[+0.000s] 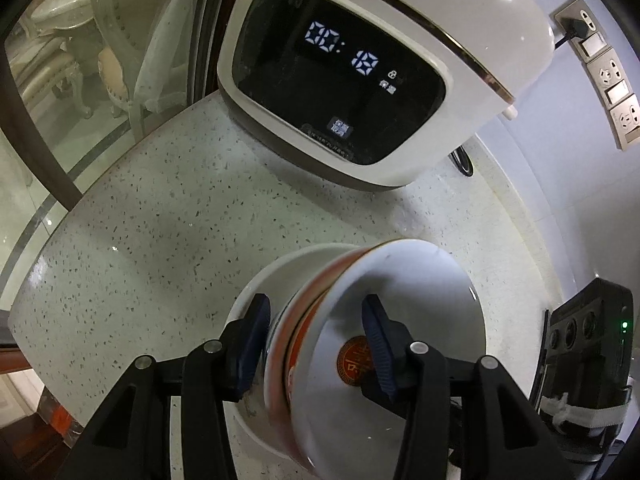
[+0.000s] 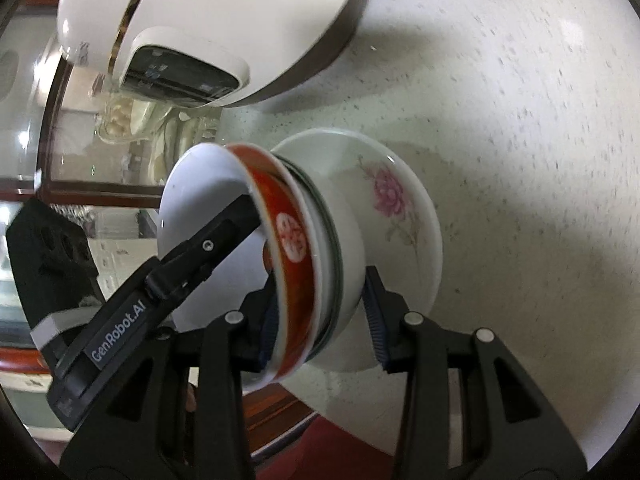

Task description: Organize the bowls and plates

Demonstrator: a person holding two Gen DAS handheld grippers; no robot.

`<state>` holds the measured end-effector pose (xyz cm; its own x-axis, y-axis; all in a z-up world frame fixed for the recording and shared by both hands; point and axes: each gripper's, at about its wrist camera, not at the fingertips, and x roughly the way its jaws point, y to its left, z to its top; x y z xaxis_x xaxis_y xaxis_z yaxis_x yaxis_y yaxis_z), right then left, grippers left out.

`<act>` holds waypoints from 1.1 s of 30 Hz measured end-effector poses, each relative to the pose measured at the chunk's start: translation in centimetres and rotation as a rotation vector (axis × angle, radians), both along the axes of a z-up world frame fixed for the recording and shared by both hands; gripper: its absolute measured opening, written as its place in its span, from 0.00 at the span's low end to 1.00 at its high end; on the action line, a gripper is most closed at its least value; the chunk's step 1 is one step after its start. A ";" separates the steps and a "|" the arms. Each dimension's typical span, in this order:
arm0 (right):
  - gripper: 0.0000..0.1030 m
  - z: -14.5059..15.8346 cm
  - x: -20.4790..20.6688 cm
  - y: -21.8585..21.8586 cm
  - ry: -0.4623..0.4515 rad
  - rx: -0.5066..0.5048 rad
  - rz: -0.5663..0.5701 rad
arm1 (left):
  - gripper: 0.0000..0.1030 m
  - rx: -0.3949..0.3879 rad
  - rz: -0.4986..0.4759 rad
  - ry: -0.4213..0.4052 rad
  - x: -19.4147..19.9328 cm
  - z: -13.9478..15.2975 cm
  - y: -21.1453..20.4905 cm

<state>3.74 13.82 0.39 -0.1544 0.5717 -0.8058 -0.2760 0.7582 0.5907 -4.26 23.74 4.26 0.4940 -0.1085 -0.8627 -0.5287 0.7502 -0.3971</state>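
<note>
A stack of nested bowls sits on a white plate with a pink flower (image 2: 396, 208) on the speckled counter. The top bowl has a red-orange outside and white inside (image 2: 292, 236); it also shows in the left wrist view (image 1: 384, 320), with a red seal on its bottom. My left gripper (image 1: 316, 344) straddles the stack's rim, one finger outside, one inside the top bowl. My right gripper (image 2: 324, 320) straddles the stack from the other side. The left gripper's finger (image 2: 208, 248) shows inside the bowl in the right wrist view.
A white rice cooker (image 1: 360, 80) with a lit display stands behind the stack; it shows in the right wrist view (image 2: 224, 20) too. The counter edge (image 1: 36, 252) curves at the left. Wall sockets (image 1: 612, 80) are at the right.
</note>
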 end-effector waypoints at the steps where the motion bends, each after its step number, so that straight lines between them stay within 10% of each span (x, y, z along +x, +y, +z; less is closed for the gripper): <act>1: 0.44 0.0 0.0 0.2 -0.003 -0.001 0.006 | 0.47 0.001 0.001 0.000 0.1 0.0 -0.1; 9: 0.65 1.8 -0.3 1.3 -0.137 -0.046 0.047 | 0.58 0.040 0.021 -0.012 0.4 1.0 0.1; 33: 0.75 2.6 -2.2 -1.2 -0.182 -0.017 -0.053 | 0.85 0.129 -0.012 -0.136 -1.4 2.2 1.1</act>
